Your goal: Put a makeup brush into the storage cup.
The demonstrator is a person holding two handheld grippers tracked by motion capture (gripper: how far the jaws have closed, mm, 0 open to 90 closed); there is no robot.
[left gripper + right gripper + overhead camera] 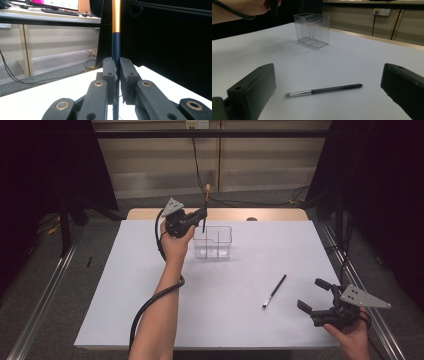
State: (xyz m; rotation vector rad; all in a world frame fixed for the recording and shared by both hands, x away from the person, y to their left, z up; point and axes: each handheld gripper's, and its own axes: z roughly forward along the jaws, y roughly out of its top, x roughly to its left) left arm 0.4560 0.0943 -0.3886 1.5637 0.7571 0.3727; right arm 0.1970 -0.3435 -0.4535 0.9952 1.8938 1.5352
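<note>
The left gripper (202, 215) is pinching a long brush (205, 207) upright, its jaws pressed tight on the dark blue lower part of the handle while the golden upper part is rising above them, as the left gripper view (116, 72) is showing close up. The gripper is holding this brush just above the left rear corner of the clear plastic organizer (214, 242), so the drop into one of its compartments looks to be the step under way and not yet finished; which compartment it is heading for cannot be told. The organizer itself is standing empty, as far as its transparent walls are showing. A second, black brush (274, 291) with a silver ferrule is lying flat on the table, well to the right of the organizer and nearer the person, and it is waiting for its turn. The right gripper (314, 295) is hovering just to the right of that black brush with its jaws spread wide and nothing between them. The white tabletop (150, 295) around the organizer is otherwise bare. Behind the organizer, beyond the table's far edge, cables are trailing over a grey floor below a pale wall panel, and dark curtains are hanging at both sides.
</note>
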